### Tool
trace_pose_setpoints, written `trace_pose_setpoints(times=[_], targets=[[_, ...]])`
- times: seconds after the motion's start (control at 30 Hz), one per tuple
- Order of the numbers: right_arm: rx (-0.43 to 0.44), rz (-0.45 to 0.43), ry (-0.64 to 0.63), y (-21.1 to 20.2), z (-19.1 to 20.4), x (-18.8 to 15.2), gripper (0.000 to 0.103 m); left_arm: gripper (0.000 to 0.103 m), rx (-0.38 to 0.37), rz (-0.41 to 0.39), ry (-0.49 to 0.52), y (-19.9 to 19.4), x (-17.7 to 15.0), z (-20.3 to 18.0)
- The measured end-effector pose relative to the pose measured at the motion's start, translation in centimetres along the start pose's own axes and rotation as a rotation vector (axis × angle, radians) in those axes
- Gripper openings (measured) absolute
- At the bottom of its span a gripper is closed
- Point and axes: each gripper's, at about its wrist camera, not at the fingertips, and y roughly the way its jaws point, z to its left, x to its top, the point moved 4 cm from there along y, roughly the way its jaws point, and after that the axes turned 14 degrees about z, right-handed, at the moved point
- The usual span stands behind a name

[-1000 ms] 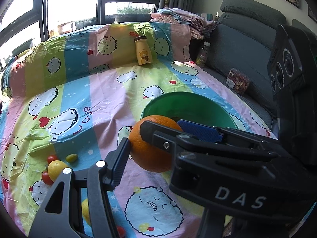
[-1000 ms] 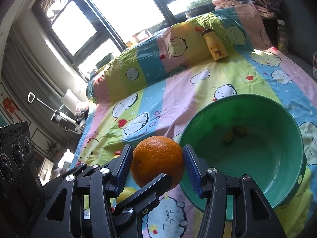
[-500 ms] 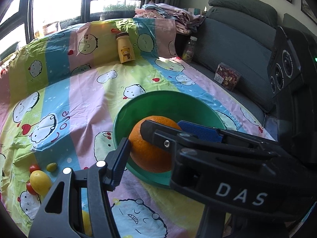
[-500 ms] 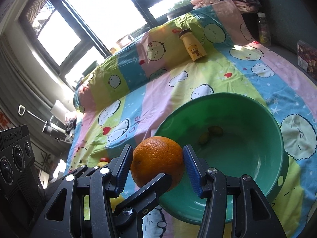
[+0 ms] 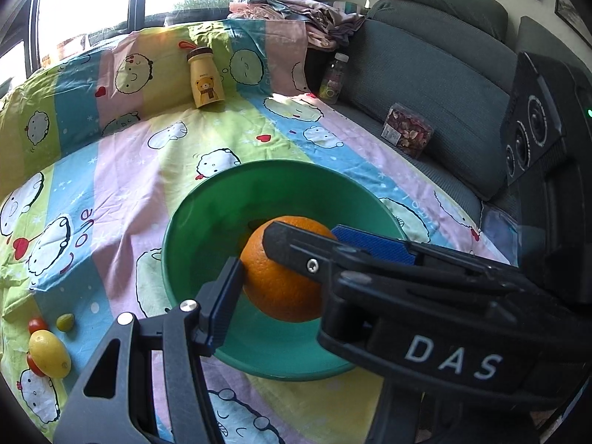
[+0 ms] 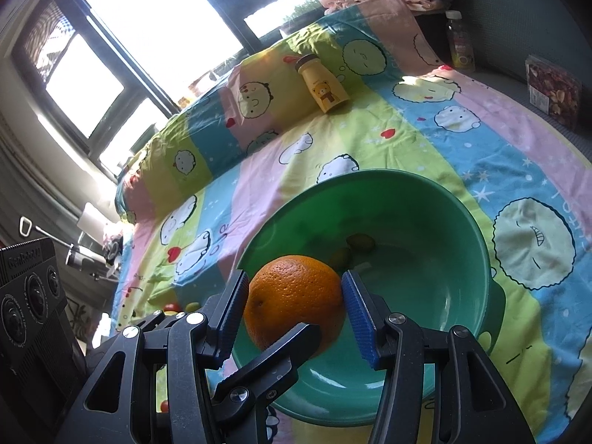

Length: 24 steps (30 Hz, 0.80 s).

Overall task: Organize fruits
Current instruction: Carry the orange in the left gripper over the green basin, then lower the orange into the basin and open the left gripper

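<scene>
Grippers, two of them, both clamp one orange [image 6: 294, 298] above one green bowl [image 6: 477, 244]: right gripper [image 6: 294, 309] from its sides, left gripper [image 5: 259, 259] crosswise. Two small fruits [image 6: 360, 242] lie inside the bowl. On the bedsheet [image 5: 122, 185] sit one lemon [image 5: 49, 353], one green fruit [image 5: 65, 322] and two tomatoes [image 5: 37, 325].

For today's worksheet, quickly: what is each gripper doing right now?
Left gripper: shut on the orange.
Right gripper: shut on the same orange, over the green bowl.

small fruits in green plastic bowl [image 6: 360, 241]: dim, kind unclear
left gripper's right finger [image 5: 373, 244]: mostly hidden behind right gripper
</scene>
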Motion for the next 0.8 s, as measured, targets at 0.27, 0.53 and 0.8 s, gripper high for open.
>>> trace_pose_setpoints(times=[0.27, 0.53, 0.8], targets=[[-0.014, 0.021, 0.028, 0.4, -1.0, 0.0, 0.056, 0.056, -0.019, 0.026, 0.001, 0.9, 0.1, -0.1], [-0.035, 0.046, 0.049, 0.9, -1.7, 0.0, 0.056, 0.056, -0.04, 0.062, 0.001, 2.0, 0.3, -0.2], [-0.05, 0.065, 0.068, 1.4, -2.2, -0.1, 0.056, 0.056, -0.056, 0.093, -0.008, 2.8, 0.3, -0.2]])
